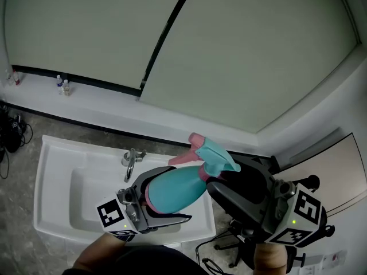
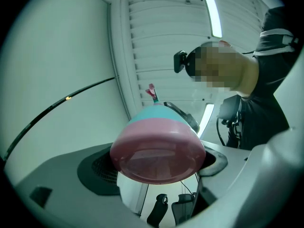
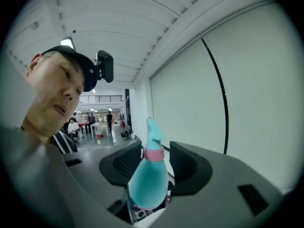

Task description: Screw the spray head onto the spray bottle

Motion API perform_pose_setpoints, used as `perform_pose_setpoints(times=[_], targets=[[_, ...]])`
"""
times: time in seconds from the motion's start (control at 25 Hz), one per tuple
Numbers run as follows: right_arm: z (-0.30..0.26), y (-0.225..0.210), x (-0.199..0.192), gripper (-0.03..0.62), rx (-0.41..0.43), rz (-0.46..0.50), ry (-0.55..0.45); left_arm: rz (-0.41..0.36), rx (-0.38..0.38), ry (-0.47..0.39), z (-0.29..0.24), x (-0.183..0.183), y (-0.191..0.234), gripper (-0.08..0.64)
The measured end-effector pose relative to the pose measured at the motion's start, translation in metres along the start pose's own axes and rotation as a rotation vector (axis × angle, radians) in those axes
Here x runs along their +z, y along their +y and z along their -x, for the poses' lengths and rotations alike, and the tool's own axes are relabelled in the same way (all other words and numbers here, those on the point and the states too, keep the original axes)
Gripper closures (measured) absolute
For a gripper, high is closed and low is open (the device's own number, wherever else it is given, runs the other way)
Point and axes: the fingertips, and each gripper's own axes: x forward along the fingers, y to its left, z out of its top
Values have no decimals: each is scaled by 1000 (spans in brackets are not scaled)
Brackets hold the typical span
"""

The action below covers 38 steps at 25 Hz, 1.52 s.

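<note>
Head view. The spray bottle (image 1: 172,191), teal with a pink base, is held in the air above a white sink (image 1: 51,171). It lies on a slant, base toward 8 o'clock and neck toward 2 o'clock. The spray head (image 1: 212,153), teal with a pink trigger, sits on the neck at the 2 o'clock end. The left gripper (image 1: 178,193) enters from 7 o'clock and the right gripper (image 1: 221,173) from 5 o'clock. A faucet (image 1: 131,162) stands at the sink's back rim, at 10 o'clock from the bottle. Small bottles (image 1: 63,86) stand on a ledge well apart, toward 10 o'clock of the frame.

Left gripper view. The left gripper (image 2: 156,163) is pinching the spray bottle: its two pads press on the sides of the pink base (image 2: 156,151), which fills the space between them. An office chair (image 2: 159,210) shows below the base at 6 o'clock.

Right gripper view. The right gripper (image 3: 153,160) has its tongs spread to either side of the pink collar (image 3: 153,154) under the spray head. The pad at 9 o'clock lies just against the collar; a narrow gap shows at the pad at 3 o'clock. The bottle's body (image 3: 148,182) hangs toward 6 o'clock, between the jaws.
</note>
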Motion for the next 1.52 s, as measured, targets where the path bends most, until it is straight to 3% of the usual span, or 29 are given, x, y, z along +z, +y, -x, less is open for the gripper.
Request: perform_pose_setpoints(times=[0.16,0.24,0.36,0.56,0.8,0.92,1.12,1.2,1.4,1.52], targets=[[-6,5,-2,430,54,221,126,-4,-13,40,-3,-7,1,103],[-12,1,-5,430,89,267,171,17,-29,44,-4,-9,4,103],[-8,0,-4,439,132,211,139,99,-71,5,-2,-4,0,103],[2,7,8,442,237,26,-49,214,-125,-71,-1,10,-12,103],[-4,0,11,442,172,-34,-187,319,-124,-150,-2,16,-6,104],[-16,-18,7,442,34,-16,-173,249,-36,-111,-3,10,10,103],[-15,-36,-6,442,-159,-94,-180,-103,201,20,1,3,20,103],[-15,-42,-10,442,-211,-131,-184,-172,252,52,5,-1,23,103],[-17,-37,-7,440,-202,-150,-192,-5,146,-16,4,1,20,103],[-18,-32,-2,440,-160,-129,-213,39,81,-42,3,7,18,103]])
